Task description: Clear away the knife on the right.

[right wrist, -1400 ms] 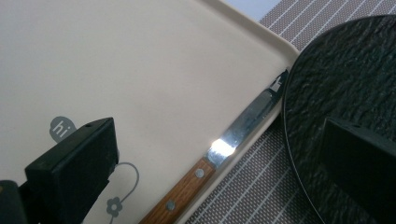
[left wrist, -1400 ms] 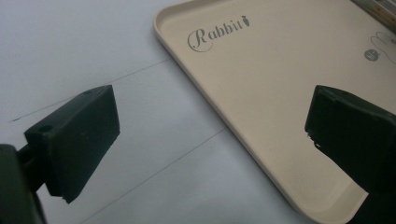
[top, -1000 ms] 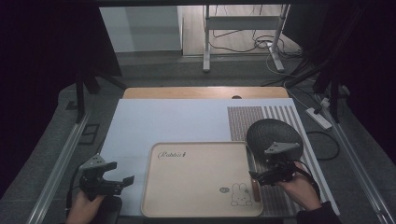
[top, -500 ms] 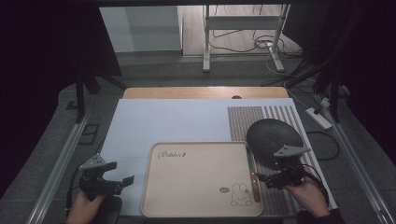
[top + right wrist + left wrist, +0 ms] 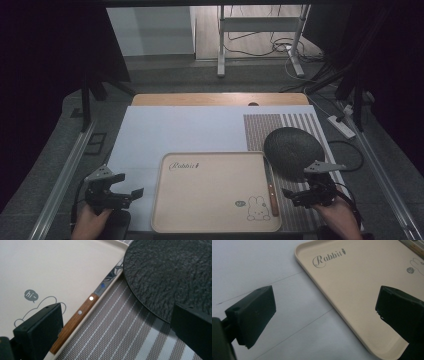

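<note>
A beige tray [image 5: 210, 190] printed with "Rabbit" and a bunny lies in the middle of the table. Along its right rim rests a knife [image 5: 271, 192] with a wooden handle [image 5: 75, 320], its blade pointing away toward a dark round plate [image 5: 292, 150]. My right gripper [image 5: 289, 194] is open just right of the knife handle, with nothing between its jaws; in the right gripper view its jaws [image 5: 116, 328] frame the handle and the striped mat. Left of the tray, my left gripper [image 5: 131, 195] is open and holds nothing. The tray's rim [image 5: 322, 297] runs between its jaws.
A brown-and-white striped placemat [image 5: 295, 125] lies under the dark plate [image 5: 170, 272] at the right. A white sheet [image 5: 175, 135] covers the tabletop. Metal rails run along both table sides, and cables lie on the floor beyond.
My right gripper has drawn back from beside the plate, to the right and toward the near edge. The knife now lies free along the tray's right rim. The left gripper has stayed put.
</note>
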{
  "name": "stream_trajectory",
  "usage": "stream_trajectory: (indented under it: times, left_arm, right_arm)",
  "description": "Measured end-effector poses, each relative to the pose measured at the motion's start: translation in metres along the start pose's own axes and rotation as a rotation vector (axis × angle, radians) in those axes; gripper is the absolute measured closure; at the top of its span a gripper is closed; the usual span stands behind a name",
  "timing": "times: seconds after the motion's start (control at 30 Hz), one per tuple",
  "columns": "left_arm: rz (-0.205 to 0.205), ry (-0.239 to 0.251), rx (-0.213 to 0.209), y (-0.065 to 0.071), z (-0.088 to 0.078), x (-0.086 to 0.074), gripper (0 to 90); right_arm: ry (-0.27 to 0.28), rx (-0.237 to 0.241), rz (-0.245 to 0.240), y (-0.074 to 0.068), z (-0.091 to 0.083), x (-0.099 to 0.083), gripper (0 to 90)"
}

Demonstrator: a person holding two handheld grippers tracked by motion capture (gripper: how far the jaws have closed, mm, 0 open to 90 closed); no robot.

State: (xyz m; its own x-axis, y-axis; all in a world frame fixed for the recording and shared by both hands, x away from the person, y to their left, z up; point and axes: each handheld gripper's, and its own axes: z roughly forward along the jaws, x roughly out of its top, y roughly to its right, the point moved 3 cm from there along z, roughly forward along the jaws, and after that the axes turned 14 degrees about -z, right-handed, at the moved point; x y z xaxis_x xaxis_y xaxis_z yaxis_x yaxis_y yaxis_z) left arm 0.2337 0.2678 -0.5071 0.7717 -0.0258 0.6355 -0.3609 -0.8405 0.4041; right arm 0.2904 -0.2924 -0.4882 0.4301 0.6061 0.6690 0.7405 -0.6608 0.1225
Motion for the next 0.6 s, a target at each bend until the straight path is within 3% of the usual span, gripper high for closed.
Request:
stream_trajectory:
  times: [0.6]
  left_arm:
    - [0.000,0.001,-0.001,0.000,0.000,0.000,3.0]
  right_arm:
    - [0.022,-0.057,0.053,0.001,-0.023,-0.021,0.0]
